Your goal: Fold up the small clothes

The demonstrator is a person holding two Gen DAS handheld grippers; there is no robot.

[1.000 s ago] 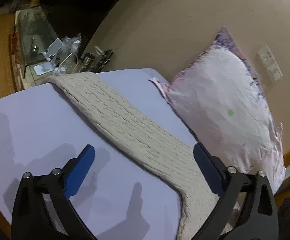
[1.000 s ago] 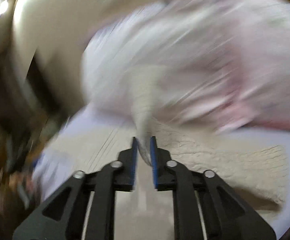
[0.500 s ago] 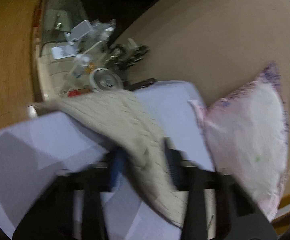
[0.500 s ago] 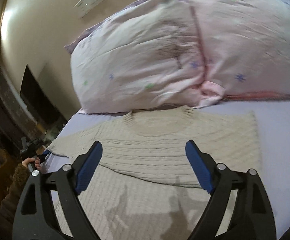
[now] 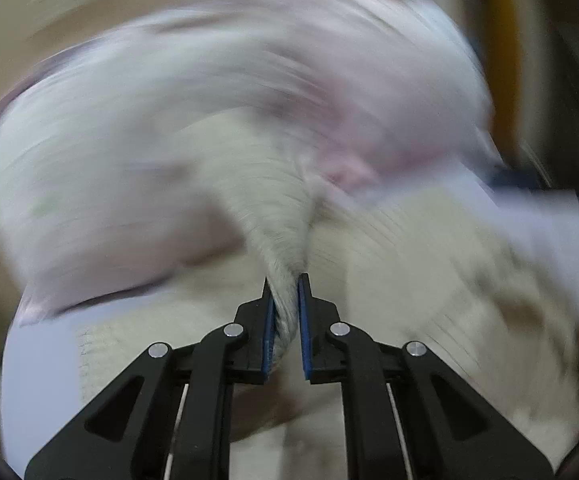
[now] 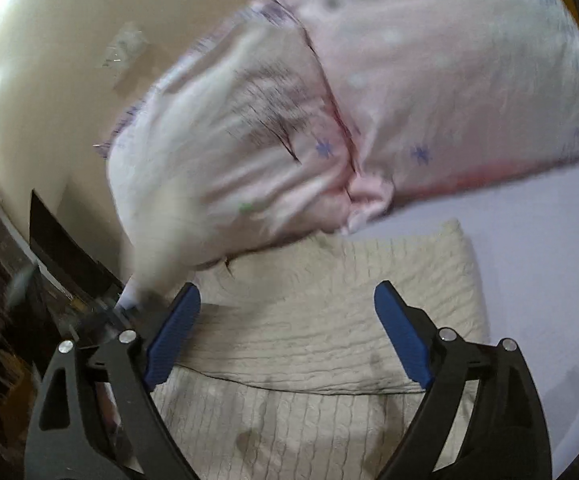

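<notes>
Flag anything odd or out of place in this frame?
Nothing looks damaged or spilled. The cream knit sweater lies partly folded on the lavender sheet, its top edge tucked against the pink pillow. The left gripper pinches a lifted sleeve; the left view is motion-blurred. The right gripper is open.

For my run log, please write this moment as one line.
left gripper: shut on sweater sleeve, moving | right gripper: open over sweater | pillow behind

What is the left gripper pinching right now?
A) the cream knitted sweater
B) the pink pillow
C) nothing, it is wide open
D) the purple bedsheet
A: in the left wrist view the left gripper has its blue pads closed on a bunched strip of the cream knitted sweater, while the right gripper hangs open above it.
</notes>
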